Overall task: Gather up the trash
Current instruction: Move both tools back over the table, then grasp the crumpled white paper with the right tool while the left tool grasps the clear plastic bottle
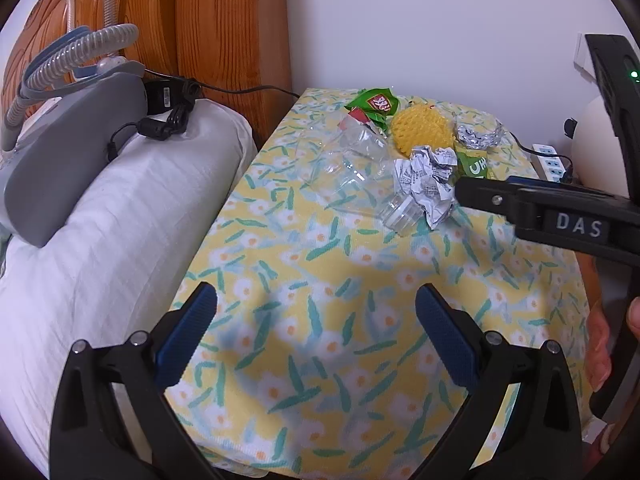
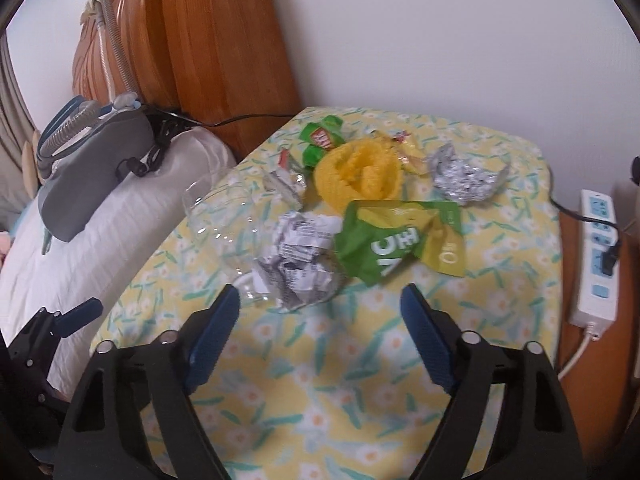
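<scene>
In the right wrist view the right claw (image 2: 320,320) fills the bottom centre of the frame, its blue pads spread with only the flowered cloth of the table (image 2: 320,400) between them. Just above its tips, a little left of centre, lies the crumpled paper ball (image 2: 298,258), the nearest piece of trash; it seems to touch a clear plastic container (image 2: 224,220) on its left, though blur makes that edge hard to read. To the ball's right sits a green wrapper (image 2: 400,236), its long axis running left to right across the frame. Beyond come the yellow foam net (image 2: 358,174), a crushed foil wad (image 2: 464,178) at upper right and a small green packet (image 2: 322,140) farthest back.

In the left wrist view the left claw (image 1: 316,316) is also spread and empty at the bottom, well short of the heap, while the right claw reaches in from the right edge almost to the paper ball. The right hand is judged nearer, the ball lying straight ahead.
</scene>
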### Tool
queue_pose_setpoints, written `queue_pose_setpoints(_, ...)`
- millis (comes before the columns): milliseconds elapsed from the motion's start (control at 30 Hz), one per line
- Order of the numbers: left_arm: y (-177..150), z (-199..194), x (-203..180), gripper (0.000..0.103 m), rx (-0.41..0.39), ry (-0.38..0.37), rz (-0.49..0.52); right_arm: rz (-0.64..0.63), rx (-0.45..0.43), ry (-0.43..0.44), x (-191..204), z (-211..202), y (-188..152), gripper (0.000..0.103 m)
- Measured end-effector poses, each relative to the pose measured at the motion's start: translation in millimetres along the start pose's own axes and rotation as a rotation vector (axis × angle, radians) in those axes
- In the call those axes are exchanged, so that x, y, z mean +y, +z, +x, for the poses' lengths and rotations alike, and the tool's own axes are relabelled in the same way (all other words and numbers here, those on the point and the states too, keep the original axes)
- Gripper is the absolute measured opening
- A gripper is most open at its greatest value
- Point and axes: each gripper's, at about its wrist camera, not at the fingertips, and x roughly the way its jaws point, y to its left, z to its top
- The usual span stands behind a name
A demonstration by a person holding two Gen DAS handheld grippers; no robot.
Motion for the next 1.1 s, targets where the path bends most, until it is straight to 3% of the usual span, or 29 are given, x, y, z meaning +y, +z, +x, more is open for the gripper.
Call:
queue_pose_setpoints(200, -0.2, 1.2, 2.1, 0.095, -0.006, -0.015, -0.008, -0.001, 0.005, 0.06, 8.3, 15.7, 4.2, 0.068)
queue_pose_setpoints(567, -2.7, 5.4, 3.4, 0.095, 0.006, -0.02, -0.011, 0.052, 0.003, 0.06, 3.4, 40.9, 14.3, 0.067)
queue_pose_setpoints(900, -1.8, 8.3, 4.7, 0.095, 0.015, -0.02, -0.018, 0.005, 0.015, 0.007, 6.8, 55.1, 16.5, 0.047)
queue_pose_setpoints(1100, 2.4, 7.1, 5.4, 0.095, 0.021, -0.025, -0.034, -0.011, 0.016, 0.005, 8.5, 52.3, 14.5, 0.042)
